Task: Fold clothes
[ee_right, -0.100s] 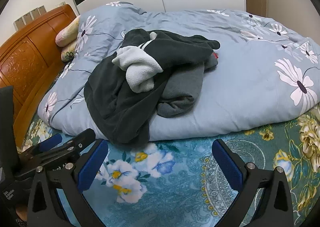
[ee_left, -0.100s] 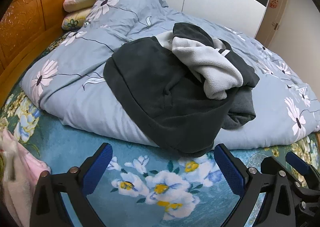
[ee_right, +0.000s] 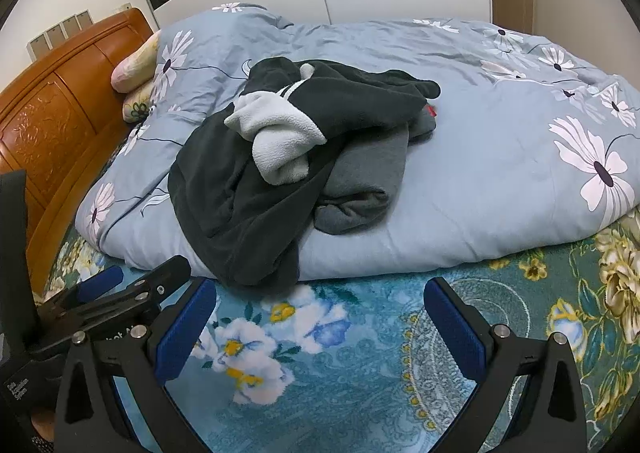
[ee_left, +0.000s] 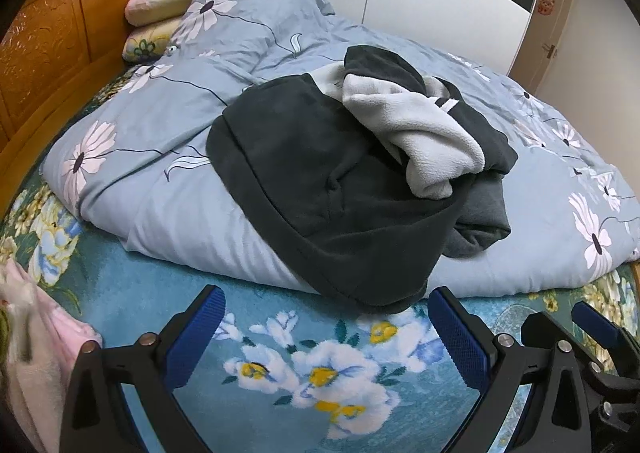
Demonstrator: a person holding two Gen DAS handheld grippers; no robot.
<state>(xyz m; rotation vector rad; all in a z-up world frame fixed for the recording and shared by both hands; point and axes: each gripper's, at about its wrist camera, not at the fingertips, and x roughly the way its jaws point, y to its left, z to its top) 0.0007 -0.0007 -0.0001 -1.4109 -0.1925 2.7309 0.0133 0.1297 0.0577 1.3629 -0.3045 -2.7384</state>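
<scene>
We hold left tool (ee_left: 326, 327) and right tool (ee_right: 320, 319) agape, empty; fleece (ee_left: 320, 189) soft, floppy; pinch hem.

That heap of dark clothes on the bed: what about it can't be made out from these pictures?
- Heap of dark clothes, both views: garment count and types hidden by folds.
- Red scrap, right view: mostly tucked under fabric, too small to identify.
- Pink cloth, left view: blurred and cut off by the edge.
</scene>
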